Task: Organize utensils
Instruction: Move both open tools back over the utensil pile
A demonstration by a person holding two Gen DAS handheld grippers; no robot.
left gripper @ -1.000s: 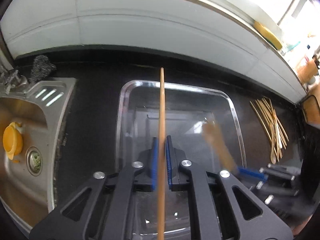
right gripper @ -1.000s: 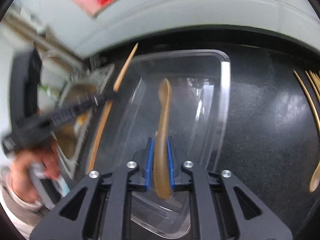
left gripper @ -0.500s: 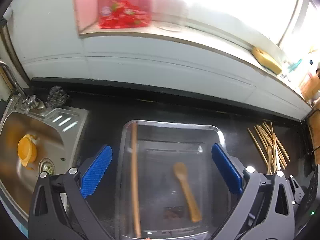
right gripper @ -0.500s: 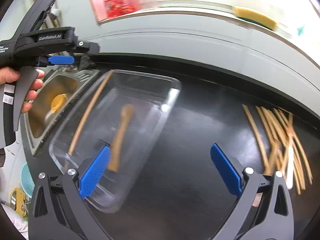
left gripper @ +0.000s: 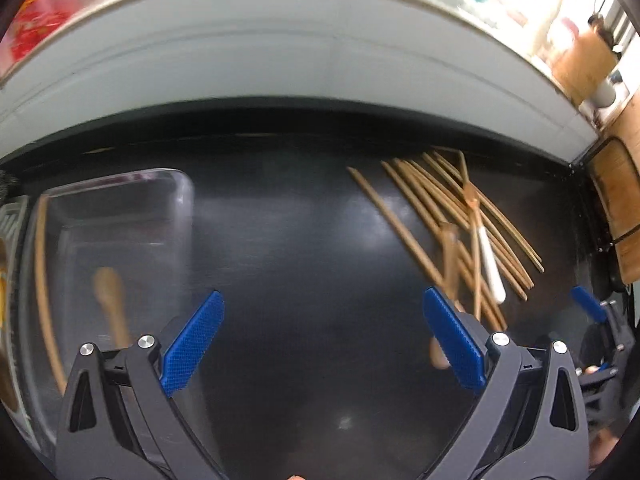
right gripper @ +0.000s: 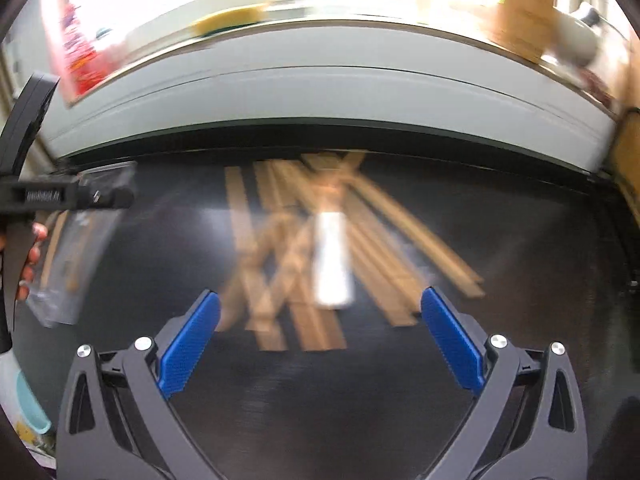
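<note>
We hold the left gripper (left gripper: 324,344) and right gripper (right gripper: 320,340) spread wide, both empty, over bare black counter (left gripper: 304,240). At 1 o'clock lies the chopstick pile (left gripper: 448,216); at 9 o'clock, the clear tray (left gripper: 120,208) contains a wooden spoon (left gripper: 110,300).

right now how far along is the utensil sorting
Early on. Done: one chopstick and a wooden spoon already lie in the clear tray. In hand: nothing; the left gripper and right gripper are both open and empty. Left: the pile of chopsticks on the black counter, with a white-handled utensil among them.
</note>
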